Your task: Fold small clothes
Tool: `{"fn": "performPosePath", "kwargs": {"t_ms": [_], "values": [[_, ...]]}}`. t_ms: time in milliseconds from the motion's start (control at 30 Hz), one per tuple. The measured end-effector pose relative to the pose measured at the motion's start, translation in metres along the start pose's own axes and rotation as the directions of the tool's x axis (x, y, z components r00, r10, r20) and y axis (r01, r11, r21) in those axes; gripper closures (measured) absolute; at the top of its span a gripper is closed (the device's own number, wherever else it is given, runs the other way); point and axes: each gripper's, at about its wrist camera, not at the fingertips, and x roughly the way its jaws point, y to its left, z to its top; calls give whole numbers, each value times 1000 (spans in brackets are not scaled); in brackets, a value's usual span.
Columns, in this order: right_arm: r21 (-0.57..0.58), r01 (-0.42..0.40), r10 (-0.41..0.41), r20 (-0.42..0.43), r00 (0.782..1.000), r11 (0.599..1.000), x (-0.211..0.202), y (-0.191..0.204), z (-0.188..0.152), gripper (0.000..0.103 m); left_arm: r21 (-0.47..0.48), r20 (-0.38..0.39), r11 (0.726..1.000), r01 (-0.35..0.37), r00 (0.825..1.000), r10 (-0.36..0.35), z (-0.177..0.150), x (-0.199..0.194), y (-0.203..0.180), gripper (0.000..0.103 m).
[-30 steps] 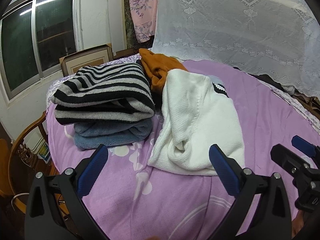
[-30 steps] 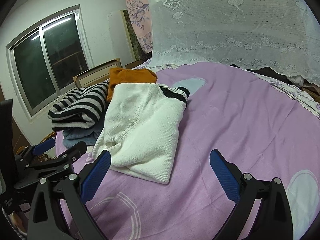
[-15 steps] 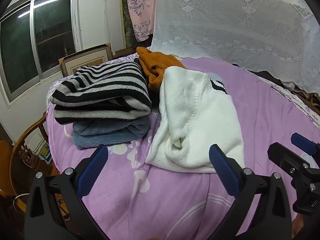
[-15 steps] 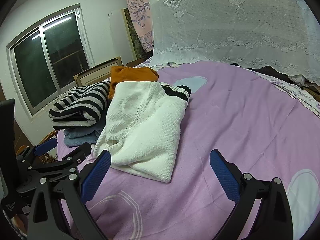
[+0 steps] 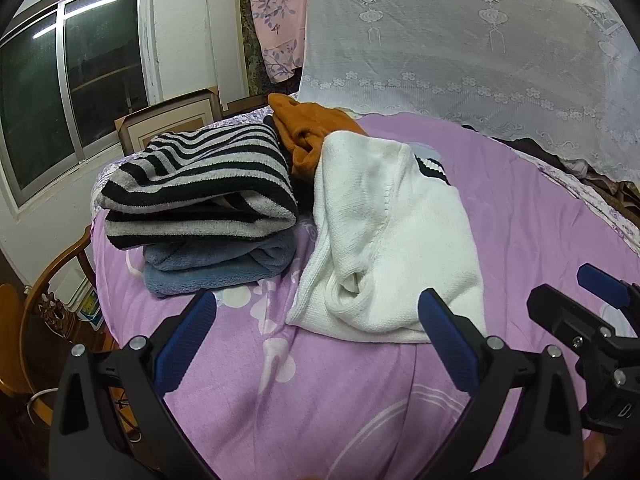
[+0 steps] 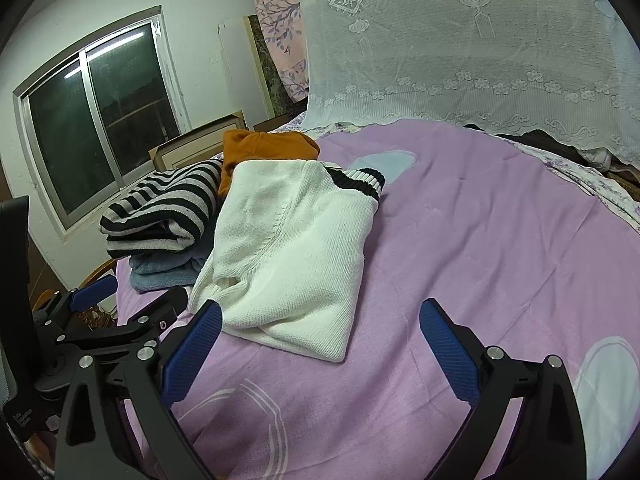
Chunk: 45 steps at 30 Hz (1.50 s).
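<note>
A folded white knit sweater [image 5: 394,236] lies on the bed's purple bedspread [image 5: 332,400], its black-and-white ribbed cuff [image 5: 431,167] showing at the far end and a loose roll of knit bunched at the near edge. Just beside it, toward the window [image 5: 68,92], stands a stack of folded clothes: a black-and-grey striped sweater [image 5: 200,184] on top of a folded blue fleece garment [image 5: 216,264]. The white sweater's long side touches this stack or nearly so; the views do not settle which. Behind both, an orange garment [image 5: 310,130] sits crumpled against the far end of the striped sweater and the white one. The left gripper [image 5: 316,336] hovers above the bedspread in front of the white sweater, its blue-padded fingers [image 5: 186,346] spread wide and holding nothing; the right-hand finger overlaps the sweater's near corner in this view, though whether it touches the knit cannot be told. The right gripper [image 6: 320,348] is likewise released, fingers [image 6: 448,354] wide apart over bare bedspread, with the near corner of the white sweater [image 6: 292,264] just ahead of its left finger. Each gripper shows at the edge of the other's view, side by side. A white lace curtain [image 6: 460,52] hangs behind the bed, and a wooden chair [image 5: 48,292] stands beside the bed below the window.
</note>
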Motion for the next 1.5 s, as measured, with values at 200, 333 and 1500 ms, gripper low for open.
{"fn": "performPosePath", "kwargs": {"t_ms": [200,333,1500], "values": [[0,0,0,-1,1000,1000,0,1,0,3,-3,1,1000,1,1000,-1,0,0,0,5],[-1,-3,3,-2,1000,1000,0,1,-1,3,-4,-1,1000,2,1000,-2,0,0,0,5],[1,-33,33,-20,999,999,-4,-1,-5,3,2,-25,1000,10,1000,-10,-4,5,-3,5]]}}
